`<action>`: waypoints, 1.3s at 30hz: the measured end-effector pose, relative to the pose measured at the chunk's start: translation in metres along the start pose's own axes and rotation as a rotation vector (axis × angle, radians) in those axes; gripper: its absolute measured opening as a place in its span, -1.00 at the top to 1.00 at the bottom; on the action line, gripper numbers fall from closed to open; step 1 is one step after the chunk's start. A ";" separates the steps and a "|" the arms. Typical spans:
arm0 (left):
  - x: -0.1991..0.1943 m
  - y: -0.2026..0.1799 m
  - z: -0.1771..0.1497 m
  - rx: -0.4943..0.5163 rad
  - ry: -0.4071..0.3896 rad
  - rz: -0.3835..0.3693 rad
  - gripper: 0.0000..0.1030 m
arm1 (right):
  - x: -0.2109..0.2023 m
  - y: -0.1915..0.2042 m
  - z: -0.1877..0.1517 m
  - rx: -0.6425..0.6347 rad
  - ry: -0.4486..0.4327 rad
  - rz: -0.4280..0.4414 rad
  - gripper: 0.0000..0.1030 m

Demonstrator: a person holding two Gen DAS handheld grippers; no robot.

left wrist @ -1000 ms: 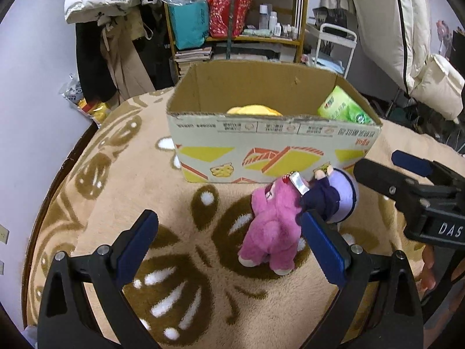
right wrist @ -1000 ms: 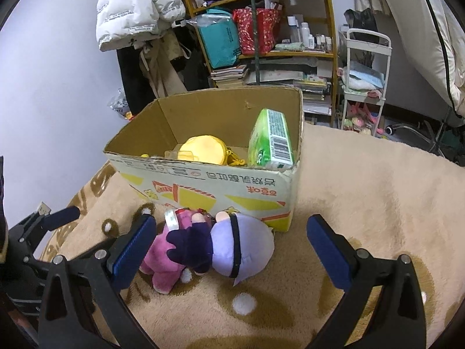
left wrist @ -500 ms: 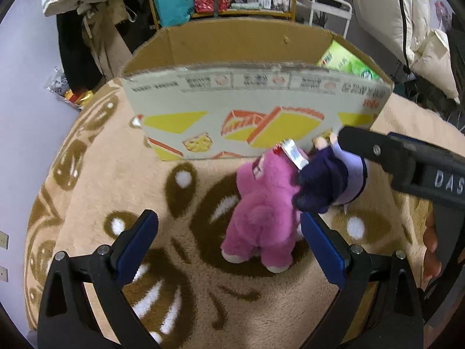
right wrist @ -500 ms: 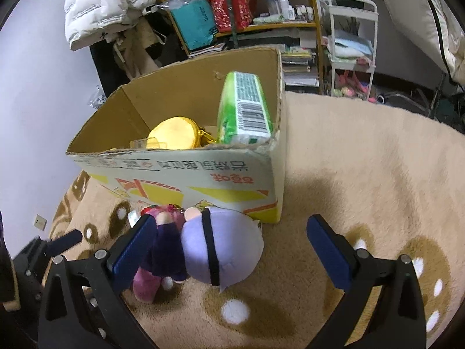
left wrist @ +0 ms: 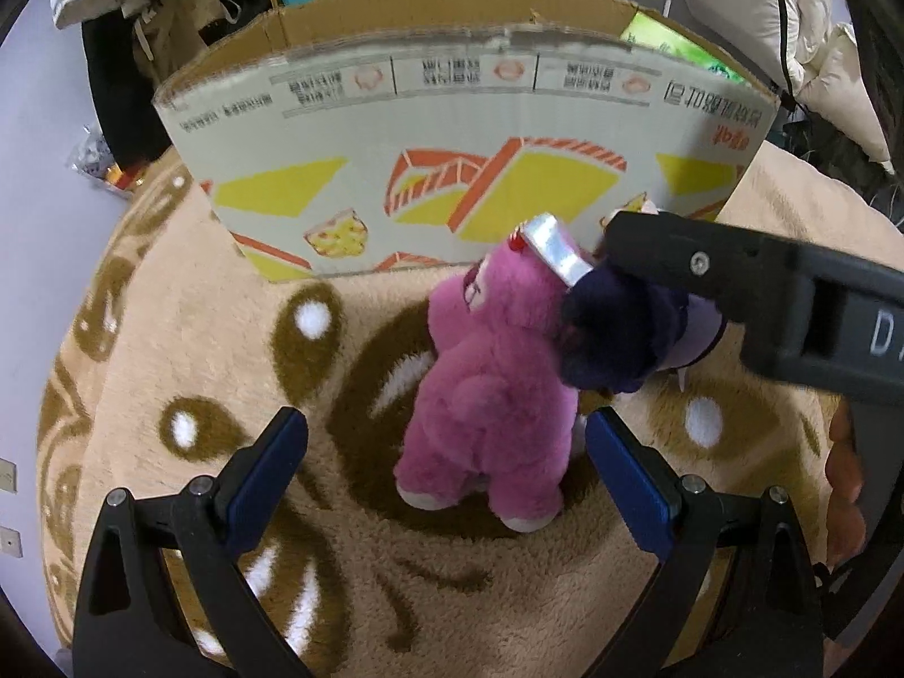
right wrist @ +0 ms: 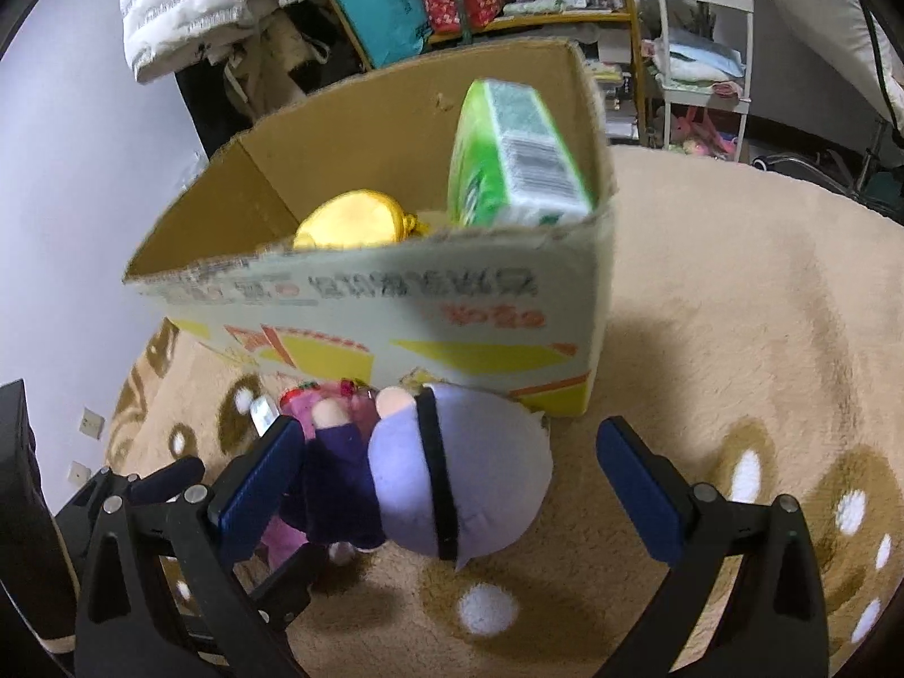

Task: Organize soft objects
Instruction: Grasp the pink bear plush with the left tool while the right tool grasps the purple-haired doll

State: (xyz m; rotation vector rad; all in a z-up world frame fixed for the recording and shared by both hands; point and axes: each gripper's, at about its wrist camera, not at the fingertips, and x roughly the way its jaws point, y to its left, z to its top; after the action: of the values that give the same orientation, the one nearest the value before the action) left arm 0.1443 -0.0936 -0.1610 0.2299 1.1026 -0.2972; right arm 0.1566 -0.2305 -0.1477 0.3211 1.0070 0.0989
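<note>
With both toys lying at frame centre against the cardboard box point(right wrist: 361, 316), the left gripper point(left wrist: 446, 463) and right gripper point(right wrist: 446, 480), both spread wide, were approaching the pink plush point(left wrist: 497, 384) and purple doll point(right wrist: 463, 486); closing appeared next.

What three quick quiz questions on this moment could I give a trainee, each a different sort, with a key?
1. True or false: the pink plush bear already lies inside the printed cardboard box.
2. Which object stands on end in the box's right corner? A) green tissue pack B) yellow round pouch C) white jacket
3. Fill in: the lavender-headed plush doll sits between the open fingers of the ___ gripper.

Key: 1 false, it stands on the tan patterned rug in front of the box, ahead of the open left gripper; 2 A; 3 right.
</note>
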 end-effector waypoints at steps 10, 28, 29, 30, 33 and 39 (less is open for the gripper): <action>0.020 0.008 -0.001 -0.045 0.036 -0.053 -0.62 | 0.010 -0.006 -0.003 0.060 0.055 0.065 -1.00; 0.020 -0.014 -0.002 0.014 -0.002 -0.056 -0.10 | 0.013 0.007 -0.008 -0.019 0.067 0.025 -0.84; 0.019 -0.017 -0.004 0.014 -0.003 -0.056 -0.09 | 0.013 0.008 -0.008 -0.023 0.065 0.023 -0.82; 0.018 -0.021 -0.008 0.012 -0.004 -0.057 -0.07 | 0.012 0.009 -0.008 -0.028 0.059 0.020 -0.80; 0.016 -0.020 -0.010 0.005 -0.003 -0.066 -0.04 | 0.012 0.014 -0.008 -0.040 0.049 0.012 -0.78; 0.013 -0.016 -0.012 0.000 -0.004 -0.061 -0.02 | 0.007 0.013 -0.006 -0.046 0.039 0.005 -0.72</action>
State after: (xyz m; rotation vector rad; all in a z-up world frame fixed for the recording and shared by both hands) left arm 0.1339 -0.1062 -0.1784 0.1957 1.1069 -0.3520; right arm 0.1559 -0.2155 -0.1524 0.2812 1.0413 0.1331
